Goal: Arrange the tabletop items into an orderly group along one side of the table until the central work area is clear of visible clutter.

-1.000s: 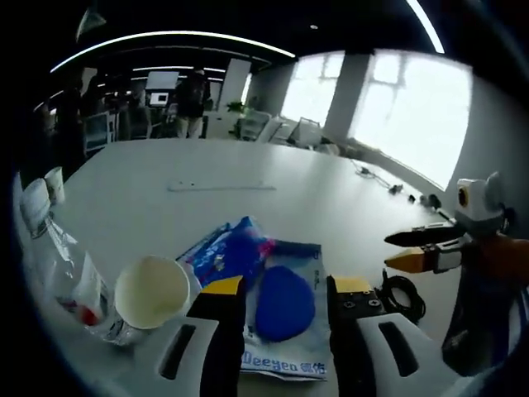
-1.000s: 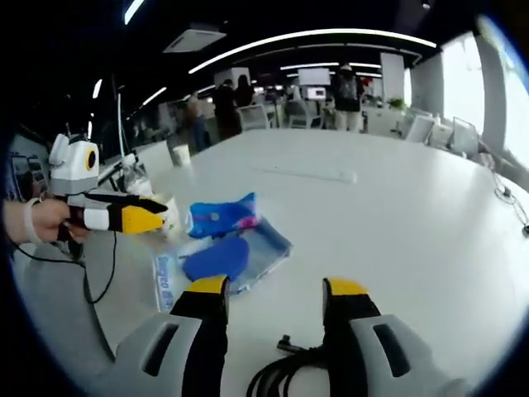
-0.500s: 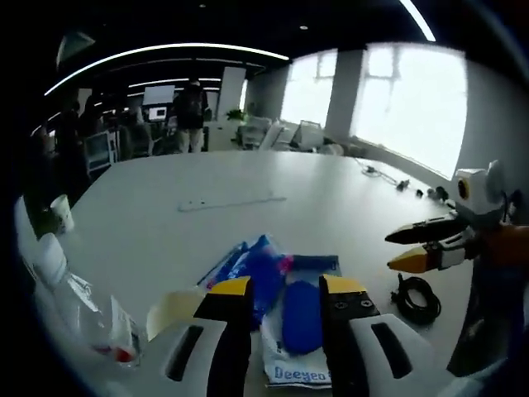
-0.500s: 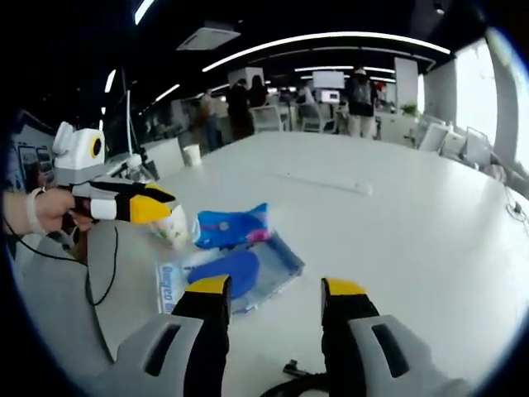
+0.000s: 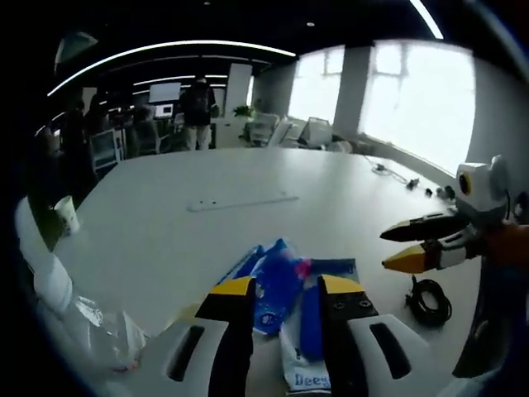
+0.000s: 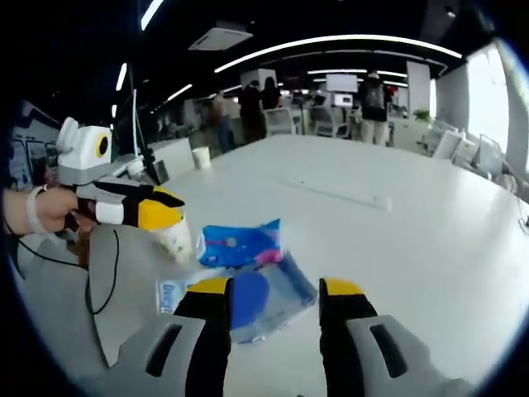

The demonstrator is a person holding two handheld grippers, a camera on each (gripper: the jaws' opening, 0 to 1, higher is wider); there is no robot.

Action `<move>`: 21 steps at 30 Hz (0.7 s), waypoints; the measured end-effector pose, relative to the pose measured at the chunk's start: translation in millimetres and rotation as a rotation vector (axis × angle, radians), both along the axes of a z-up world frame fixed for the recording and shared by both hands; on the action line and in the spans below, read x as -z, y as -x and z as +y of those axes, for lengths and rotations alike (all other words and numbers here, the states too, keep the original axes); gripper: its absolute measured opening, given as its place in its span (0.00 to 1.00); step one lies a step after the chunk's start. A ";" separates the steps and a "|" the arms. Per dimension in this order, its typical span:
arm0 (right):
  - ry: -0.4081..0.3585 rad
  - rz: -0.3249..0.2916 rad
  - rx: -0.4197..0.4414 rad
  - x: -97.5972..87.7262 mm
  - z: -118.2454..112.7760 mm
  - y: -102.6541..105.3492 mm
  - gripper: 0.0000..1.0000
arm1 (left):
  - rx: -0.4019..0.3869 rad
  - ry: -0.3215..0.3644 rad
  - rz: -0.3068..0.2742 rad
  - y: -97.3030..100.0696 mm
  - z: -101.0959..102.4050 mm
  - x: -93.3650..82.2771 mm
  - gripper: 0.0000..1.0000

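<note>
Glossy plastic blue packet, smooth matt white table

My jaws hide part of the clear packet; its printed label reads only "Dee", cut off.

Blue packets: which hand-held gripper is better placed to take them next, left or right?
Left, probably. The left hand-held gripper has its open jaws right over the blue packets. The right hand-held gripper is open too, but the packets sit just ahead of its tips and off to one side.
</note>
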State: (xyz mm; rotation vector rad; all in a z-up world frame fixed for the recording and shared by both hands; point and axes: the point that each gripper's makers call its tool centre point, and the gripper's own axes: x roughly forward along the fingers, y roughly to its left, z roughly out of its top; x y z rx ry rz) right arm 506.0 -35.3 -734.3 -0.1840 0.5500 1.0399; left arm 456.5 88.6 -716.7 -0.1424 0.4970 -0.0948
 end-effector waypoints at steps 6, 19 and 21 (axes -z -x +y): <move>0.006 0.000 -0.038 5.0 21.6 -8.0 0.38 | 0.001 -0.023 0.003 -4.1 3.9 1.2 0.24; 0.012 -0.016 -0.091 8.4 45.7 -23.3 0.37 | 0.121 -0.203 0.115 -13.6 8.3 7.9 0.17; 0.016 -0.017 -0.097 10.5 47.9 -25.6 0.37 | 0.166 -0.279 0.146 -18.6 9.9 9.4 0.17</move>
